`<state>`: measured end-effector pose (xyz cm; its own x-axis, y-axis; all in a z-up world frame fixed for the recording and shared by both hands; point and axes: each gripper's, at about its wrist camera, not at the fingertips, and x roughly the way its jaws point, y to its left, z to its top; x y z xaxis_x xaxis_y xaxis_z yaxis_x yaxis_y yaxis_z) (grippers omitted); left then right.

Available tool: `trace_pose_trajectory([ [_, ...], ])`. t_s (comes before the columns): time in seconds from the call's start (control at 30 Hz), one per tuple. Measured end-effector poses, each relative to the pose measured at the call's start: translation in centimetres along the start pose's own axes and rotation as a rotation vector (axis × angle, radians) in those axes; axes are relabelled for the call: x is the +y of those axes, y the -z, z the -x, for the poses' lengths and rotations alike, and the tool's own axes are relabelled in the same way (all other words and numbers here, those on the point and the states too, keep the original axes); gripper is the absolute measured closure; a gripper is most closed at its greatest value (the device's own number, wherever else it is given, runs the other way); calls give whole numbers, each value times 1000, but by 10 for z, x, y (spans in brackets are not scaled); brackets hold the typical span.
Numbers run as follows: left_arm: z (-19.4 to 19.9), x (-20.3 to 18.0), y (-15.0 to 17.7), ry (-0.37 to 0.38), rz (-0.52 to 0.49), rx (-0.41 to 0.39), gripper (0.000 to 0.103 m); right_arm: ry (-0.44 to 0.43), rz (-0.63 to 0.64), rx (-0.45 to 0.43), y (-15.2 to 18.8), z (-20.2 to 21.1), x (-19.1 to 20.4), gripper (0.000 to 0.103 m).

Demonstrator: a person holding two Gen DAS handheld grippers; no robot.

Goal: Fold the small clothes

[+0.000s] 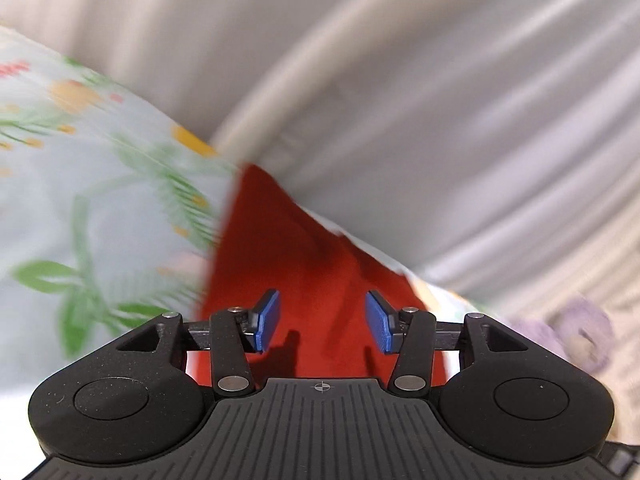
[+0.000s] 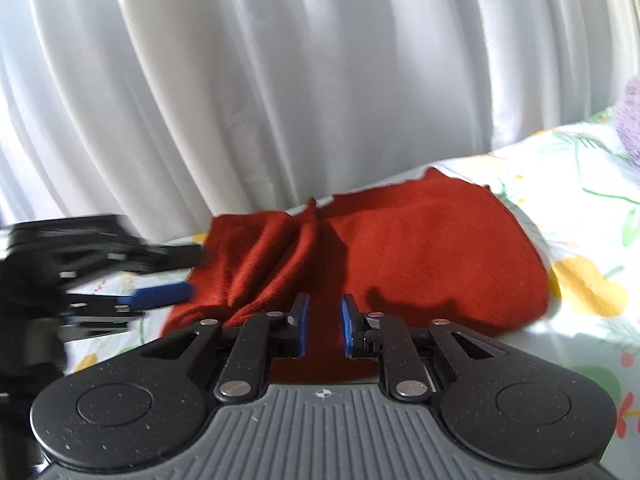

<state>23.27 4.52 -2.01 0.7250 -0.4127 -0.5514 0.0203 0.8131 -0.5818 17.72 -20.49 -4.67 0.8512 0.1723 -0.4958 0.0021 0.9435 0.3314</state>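
Note:
A small red knit garment (image 2: 400,248) lies bunched on a floral sheet (image 2: 592,216); it also shows in the left wrist view (image 1: 288,264). My left gripper (image 1: 323,322) is open just above the garment, its blue pads (image 1: 267,320) wide apart with nothing between them. In the right wrist view it appears blurred at the garment's left edge (image 2: 160,276). My right gripper (image 2: 323,326) hovers over the garment's near edge, its pads (image 2: 347,326) a narrow gap apart with red cloth showing behind the gap.
White pleated curtains (image 2: 280,80) hang right behind the bed's far edge. A lilac knitted item (image 1: 576,332) lies on the sheet to the right; its edge shows in the right wrist view (image 2: 630,120). The floral sheet (image 1: 80,200) spreads to the left.

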Motion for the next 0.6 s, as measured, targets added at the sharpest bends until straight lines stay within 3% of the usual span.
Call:
trace_pose_trajectory([
  [0.07, -6, 12, -2, -124, -16, 9, 53, -42, 29, 8, -3, -7, 11, 87],
  [0.13, -15, 25, 4, -186, 0, 40, 54, -100, 56, 24, -6, -14, 25, 87],
  [0.27, -28, 33, 22, -167, 22, 95, 54, -198, 148, 85, -2, -31, 52, 87],
  [0.37, -35, 32, 28, -141, -7, 142, 54, -146, 204, 171, 12, -50, 55, 87],
  [0.43, -41, 25, 34, -113, -21, 171, 48, -83, 261, 217, 24, -63, 48, 86],
  [0.5, -42, 20, 39, -122, -70, 174, 46, -120, 237, 203, 26, -61, 38, 86],
  [0.6, -36, 26, 32, -98, -15, 169, 46, -140, 177, 212, 13, -54, 32, 85],
])
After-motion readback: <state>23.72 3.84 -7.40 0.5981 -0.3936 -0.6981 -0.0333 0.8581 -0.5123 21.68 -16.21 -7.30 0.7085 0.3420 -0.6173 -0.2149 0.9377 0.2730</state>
